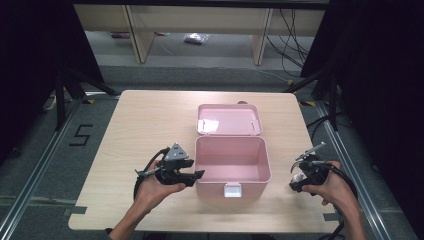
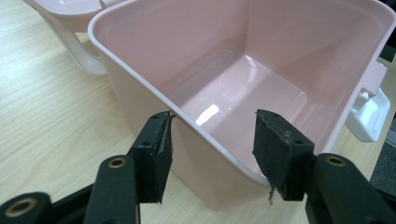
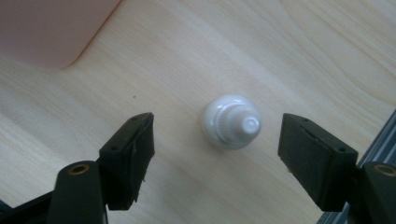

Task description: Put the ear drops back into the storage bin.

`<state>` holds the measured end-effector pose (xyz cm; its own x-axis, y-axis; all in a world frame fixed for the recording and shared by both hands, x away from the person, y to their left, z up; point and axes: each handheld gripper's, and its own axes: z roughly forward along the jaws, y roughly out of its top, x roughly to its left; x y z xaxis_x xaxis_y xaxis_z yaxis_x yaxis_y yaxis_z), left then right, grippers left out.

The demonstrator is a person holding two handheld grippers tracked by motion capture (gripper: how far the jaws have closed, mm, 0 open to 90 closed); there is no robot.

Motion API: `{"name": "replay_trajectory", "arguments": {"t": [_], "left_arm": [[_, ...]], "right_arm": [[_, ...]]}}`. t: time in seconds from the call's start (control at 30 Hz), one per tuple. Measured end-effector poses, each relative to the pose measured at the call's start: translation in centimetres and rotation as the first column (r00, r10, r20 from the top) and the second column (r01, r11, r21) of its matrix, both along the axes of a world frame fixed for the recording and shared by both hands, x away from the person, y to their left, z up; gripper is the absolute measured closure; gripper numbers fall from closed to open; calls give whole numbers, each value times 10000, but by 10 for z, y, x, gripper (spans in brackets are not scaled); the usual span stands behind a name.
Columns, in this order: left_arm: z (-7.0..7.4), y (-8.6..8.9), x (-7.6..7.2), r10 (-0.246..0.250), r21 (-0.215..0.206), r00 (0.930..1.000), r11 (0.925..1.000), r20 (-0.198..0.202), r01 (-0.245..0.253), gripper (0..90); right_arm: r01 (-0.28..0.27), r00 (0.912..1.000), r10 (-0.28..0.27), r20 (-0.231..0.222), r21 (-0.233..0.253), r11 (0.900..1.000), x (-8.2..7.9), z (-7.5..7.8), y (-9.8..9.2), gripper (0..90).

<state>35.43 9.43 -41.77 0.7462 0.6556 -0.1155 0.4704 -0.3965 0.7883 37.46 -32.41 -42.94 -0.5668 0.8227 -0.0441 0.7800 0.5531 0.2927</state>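
A pink plastic box [image 1: 232,165] stands open at the table's middle, its lid [image 1: 229,120] folded back and a white latch [image 1: 232,190] on its front. The inside [image 2: 243,79] looks empty. My left gripper [image 1: 196,178] is at the box's left wall; in the left gripper view the gripper [image 2: 212,156] is open and its jaws straddle the rim, one outside and one over the inside. A small white bottle [image 3: 232,121] stands upright on the table right of the box. My right gripper [image 3: 217,123] is open, with a jaw on either side of the bottle [image 1: 298,177], not touching it.
The wooden table [image 1: 150,125] ends just right of the right gripper [image 1: 296,184], where a metal rail [image 1: 350,165] runs along the floor. A corner of the pink box [image 3: 46,28] lies left of the bottle. Wooden furniture legs [image 1: 137,35] and cables stand beyond the far edge.
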Motion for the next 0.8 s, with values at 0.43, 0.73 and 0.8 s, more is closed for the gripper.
{"name": "replay_trajectory", "arguments": {"t": [0.43,0.73,0.8], "left_arm": [[0,0,0,-5,-15,10000,10000,26,5,466],[0,0,-1,49,11,10000,10000,71,-49,466],[0,0,-1,-15,-13,10000,10000,66,15,467]], "right_arm": [[14,9997,-24,-228,-407,9992,8,-7,0,394],[-326,9987,287,-431,-924,9952,17,-16,6,477],[-345,9985,297,-471,-1058,9938,18,-17,7,484]]}}
